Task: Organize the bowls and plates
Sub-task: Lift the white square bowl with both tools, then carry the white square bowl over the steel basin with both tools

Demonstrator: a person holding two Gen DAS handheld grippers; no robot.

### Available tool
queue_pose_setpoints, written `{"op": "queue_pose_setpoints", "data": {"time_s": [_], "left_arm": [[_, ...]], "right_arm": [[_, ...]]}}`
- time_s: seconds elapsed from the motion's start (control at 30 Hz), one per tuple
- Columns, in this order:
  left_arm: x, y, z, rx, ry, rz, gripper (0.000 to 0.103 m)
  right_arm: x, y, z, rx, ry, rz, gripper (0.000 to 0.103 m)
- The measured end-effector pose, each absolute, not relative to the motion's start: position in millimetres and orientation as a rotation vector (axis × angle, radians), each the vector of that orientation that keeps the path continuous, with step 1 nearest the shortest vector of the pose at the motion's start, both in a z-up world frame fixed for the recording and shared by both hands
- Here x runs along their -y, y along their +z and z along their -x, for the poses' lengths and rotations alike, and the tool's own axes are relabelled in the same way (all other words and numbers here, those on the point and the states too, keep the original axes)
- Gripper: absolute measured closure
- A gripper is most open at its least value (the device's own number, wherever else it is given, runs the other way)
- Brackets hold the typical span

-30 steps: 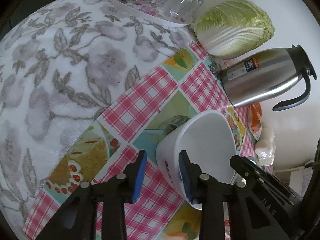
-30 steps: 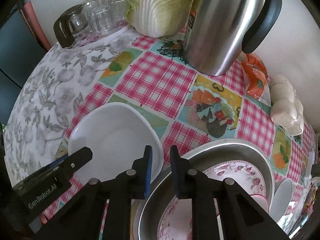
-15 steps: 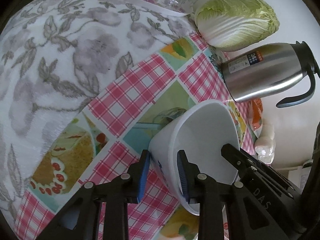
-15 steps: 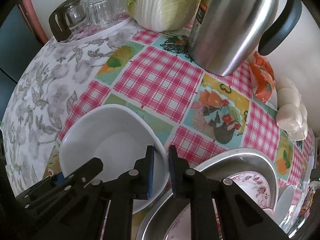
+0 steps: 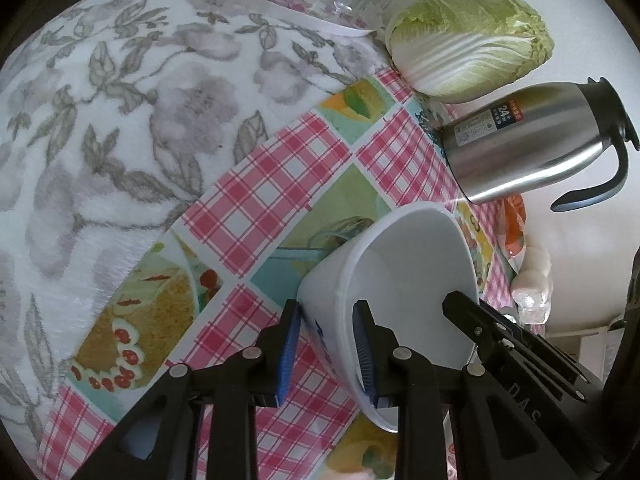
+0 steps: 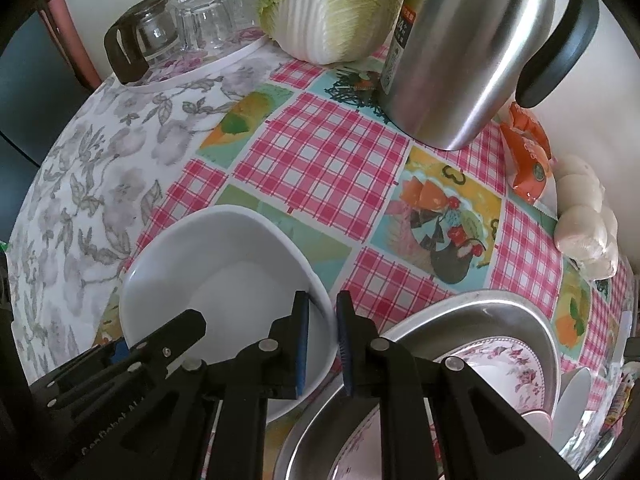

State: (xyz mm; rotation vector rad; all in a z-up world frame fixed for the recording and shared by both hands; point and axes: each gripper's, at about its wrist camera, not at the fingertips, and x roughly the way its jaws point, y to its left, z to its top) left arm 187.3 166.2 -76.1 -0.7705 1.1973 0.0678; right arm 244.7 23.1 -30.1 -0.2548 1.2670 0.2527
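Note:
A large white bowl (image 6: 224, 272) sits on the checked tablecloth; it also shows in the left wrist view (image 5: 412, 276). My left gripper (image 5: 326, 344) straddles the bowl's near wall, one pad inside and one outside, pressing it. My right gripper (image 6: 322, 336) straddles the opposite rim the same way. A steel basin (image 6: 472, 312) at lower right holds a floral plate (image 6: 504, 360) and other white dishes (image 6: 572, 400).
A steel thermos jug (image 6: 464, 52) and a napa cabbage (image 6: 332, 4) stand at the back. Upturned glasses (image 6: 204, 20) and a glass pot sit on a tray at back left. An orange packet (image 6: 528, 152) and a bag of white buns (image 6: 584, 224) lie at right.
Both grippers have moved in on the bowl's rim and narrowed on it. The bowl has shifted slightly away from the basin.

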Motion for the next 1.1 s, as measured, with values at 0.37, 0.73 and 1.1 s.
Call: {"op": "queue_pose_setpoints", "data": {"time_s": [0.37, 0.73, 1.1], "left_arm": [[-160.2, -39.3, -176.8, -1.132, 0.036, 0.719, 0.075], [-143.0, 5.3, -150.6, -1.051, 0.014, 0.659, 0.075], [-116.3, 41.3, -120.9, -0.993, 0.021, 0.540, 0.075]], "right_arm": [[-5.1, 10.7, -222.0, -1.204, 0.291, 0.173, 0.089], [19.1, 60.0, -183.4, -1.101, 0.340, 0.072, 0.089], [46.4, 86.8, -141.0, -1.011, 0.376, -0.040, 0.089]]}}
